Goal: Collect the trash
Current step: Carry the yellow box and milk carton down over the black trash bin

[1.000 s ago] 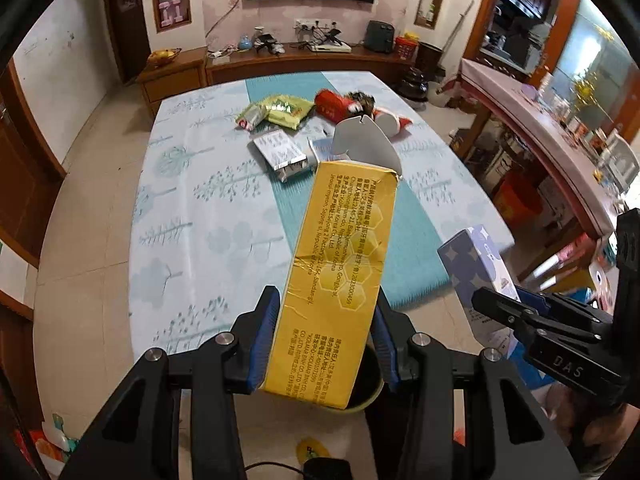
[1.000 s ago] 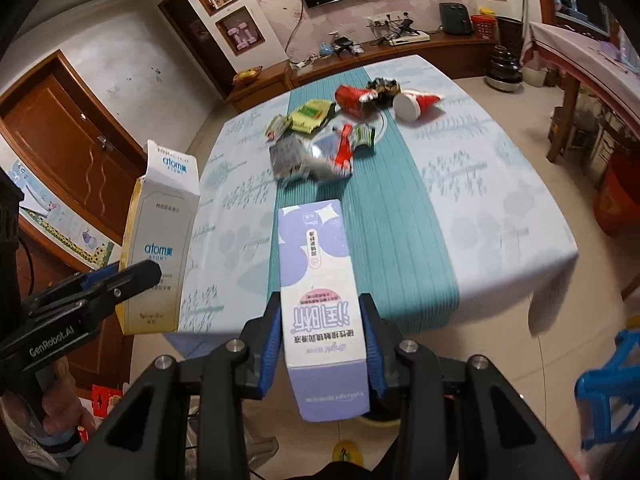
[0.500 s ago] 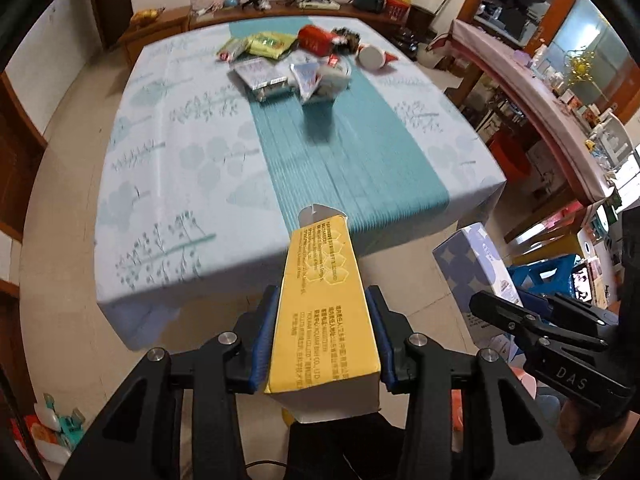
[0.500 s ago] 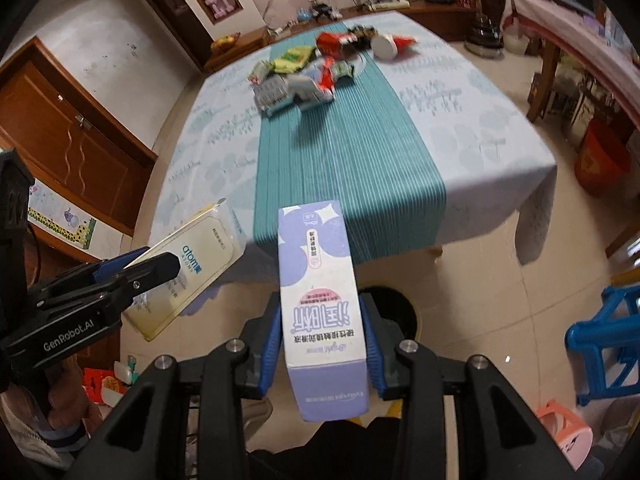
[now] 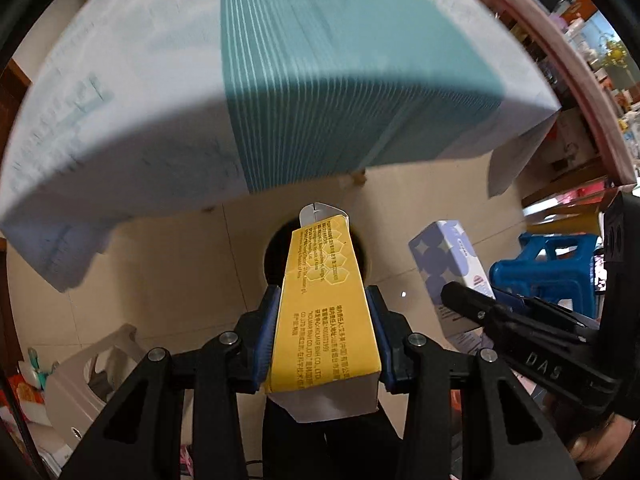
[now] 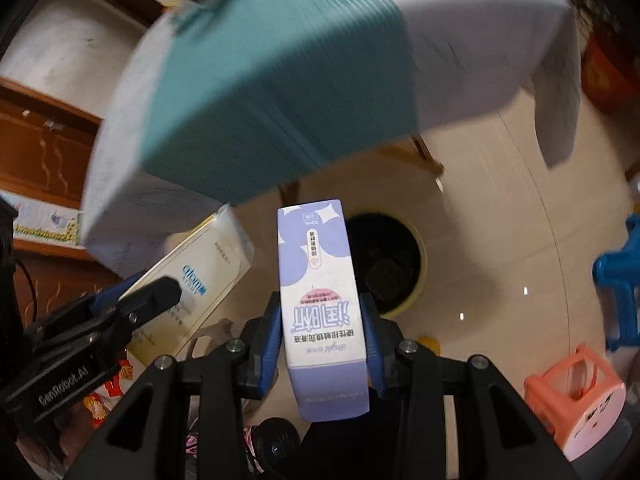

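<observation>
So the yellow carton (image 5: 326, 312) is clamped between the blue pads of the left claw (image 5: 323, 336), pointed nose-down right over the dark mouth of the trash bin (image 6: 416, 268) on the floor, and the purple-and-white box (image 6: 320, 304) is pinched the same way in the right claw (image 6: 322, 340), hanging just beside that bin's yellowish rim rather than dead centre over it. Both claws are only partly closed because the boxes fill the gap, pads pressing on both sides, neither one let go yet. So I'd call this two pieces of trash picked up and carried to the bin, with the drop itself not done. The tabletop (image 5: 120, 100) with its teal runner (image 5: 340, 60) sits above and behind, and there's a blurry bit of stuff at its far edge, looks like more trash waiting but too smeared to say what. Around the bin there's a blue stool (image 5: 552, 268) and a pink stool (image 6: 576, 396), well clear
</observation>
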{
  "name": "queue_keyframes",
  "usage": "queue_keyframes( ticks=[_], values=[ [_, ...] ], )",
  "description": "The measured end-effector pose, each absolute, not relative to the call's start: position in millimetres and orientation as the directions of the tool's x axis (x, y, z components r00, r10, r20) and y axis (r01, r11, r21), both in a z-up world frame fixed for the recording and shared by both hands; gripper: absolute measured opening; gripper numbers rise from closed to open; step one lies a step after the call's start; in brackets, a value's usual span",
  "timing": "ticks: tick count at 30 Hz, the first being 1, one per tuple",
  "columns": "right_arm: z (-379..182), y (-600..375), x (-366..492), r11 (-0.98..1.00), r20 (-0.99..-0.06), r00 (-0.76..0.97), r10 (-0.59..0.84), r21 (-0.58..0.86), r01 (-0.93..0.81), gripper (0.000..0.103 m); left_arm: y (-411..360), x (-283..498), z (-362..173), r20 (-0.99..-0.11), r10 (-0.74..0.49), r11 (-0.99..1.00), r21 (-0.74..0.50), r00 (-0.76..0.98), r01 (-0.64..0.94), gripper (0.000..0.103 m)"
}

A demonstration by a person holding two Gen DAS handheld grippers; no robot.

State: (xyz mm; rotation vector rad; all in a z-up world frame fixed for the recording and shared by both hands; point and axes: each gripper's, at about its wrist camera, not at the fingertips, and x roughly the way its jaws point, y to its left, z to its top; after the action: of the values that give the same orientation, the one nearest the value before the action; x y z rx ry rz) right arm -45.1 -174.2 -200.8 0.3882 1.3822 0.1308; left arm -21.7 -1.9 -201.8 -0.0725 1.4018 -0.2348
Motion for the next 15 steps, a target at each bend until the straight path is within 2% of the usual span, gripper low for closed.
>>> queue_keyframes(
  ticks=[15],
  values=[
    [-339, -201, -36, 0.908, -0.948, 0.052, 0.314, 0.316, 0.276, 0.036, -32, 10, -333, -0.983, -0.166, 0.982, -0.159, 0.073, 0.1, 0.042]
  ],
)
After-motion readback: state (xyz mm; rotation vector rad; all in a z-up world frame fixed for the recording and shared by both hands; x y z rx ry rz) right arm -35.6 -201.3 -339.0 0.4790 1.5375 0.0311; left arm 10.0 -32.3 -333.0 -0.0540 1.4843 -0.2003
